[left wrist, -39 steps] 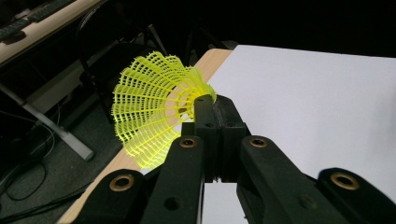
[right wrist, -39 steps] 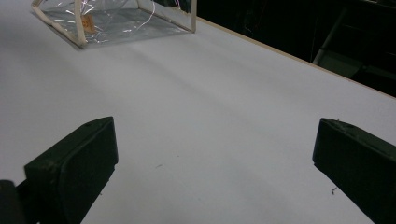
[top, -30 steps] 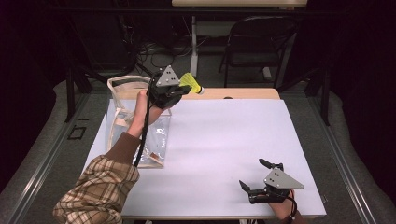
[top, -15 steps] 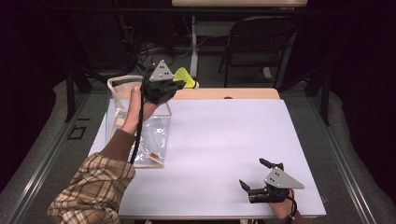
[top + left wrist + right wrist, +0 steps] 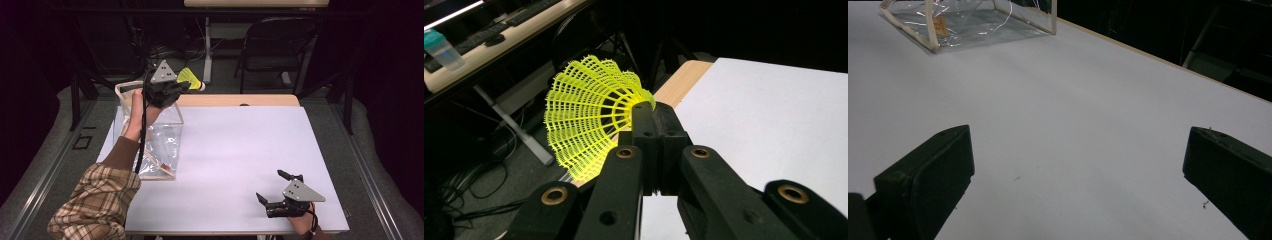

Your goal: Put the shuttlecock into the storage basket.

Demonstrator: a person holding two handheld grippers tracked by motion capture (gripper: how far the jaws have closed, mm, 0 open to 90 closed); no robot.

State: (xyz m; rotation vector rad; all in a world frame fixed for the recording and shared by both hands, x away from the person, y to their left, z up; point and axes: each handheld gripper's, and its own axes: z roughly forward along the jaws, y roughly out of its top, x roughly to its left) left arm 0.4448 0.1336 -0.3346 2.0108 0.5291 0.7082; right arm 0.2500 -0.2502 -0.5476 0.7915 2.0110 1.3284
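A yellow net-skirted shuttlecock [image 5: 190, 76] with a white cork tip is held in the air past the table's far left corner. My left gripper [image 5: 182, 85] is shut on it. In the left gripper view the two black jaws [image 5: 655, 112] meet at the narrow end of the shuttlecock [image 5: 589, 120], whose skirt fans out to the left. A clear plastic bag with cream trim [image 5: 155, 135] stands open on the table's left side, right below that hand. My right gripper [image 5: 270, 185] rests near the front right edge, jaws wide apart [image 5: 1078, 165] with nothing between them.
The white table top [image 5: 240, 150] has a wooden strip along its far edge. The clear bag [image 5: 963, 20] lies far off in the right gripper view. A folding chair [image 5: 270, 45] and cables sit behind the table. A desk with a bottle [image 5: 441, 47] stands beyond.
My left gripper has carried the shuttlecock leftward and slightly up, from past the bag's right edge to above the bag's far rim. The right gripper has stayed put.
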